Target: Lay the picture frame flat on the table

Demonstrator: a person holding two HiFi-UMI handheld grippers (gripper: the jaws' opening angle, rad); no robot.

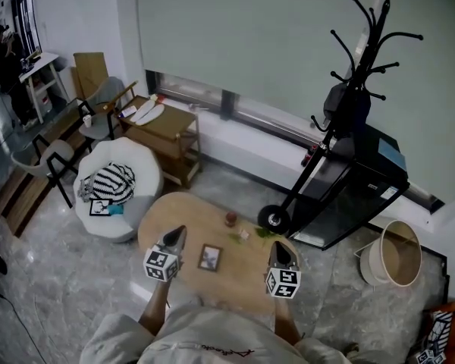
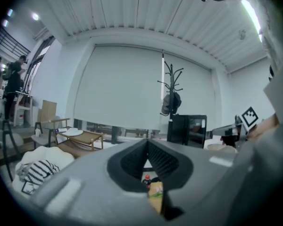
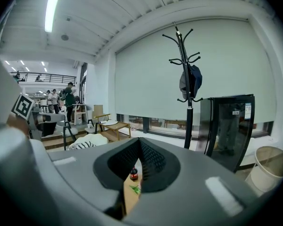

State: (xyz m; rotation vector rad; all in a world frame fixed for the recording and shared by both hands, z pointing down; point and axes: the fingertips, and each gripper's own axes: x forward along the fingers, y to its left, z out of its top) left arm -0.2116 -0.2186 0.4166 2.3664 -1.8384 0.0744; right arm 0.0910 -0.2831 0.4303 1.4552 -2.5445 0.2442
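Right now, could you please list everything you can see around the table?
Oval wooden table: one, tan, centre floor.
Small picture frame: one, dark-edged, flat on the table between the grippers.
Small bottle: one, dark red, table's far edge.
Round armchair: one, white, left of the table.
Coat rack: one, black, right side.
Round bin: one, white, floor at right.
Left gripper: one, grey, jaws together, empty.
Right gripper: one, grey, jaws together, empty.
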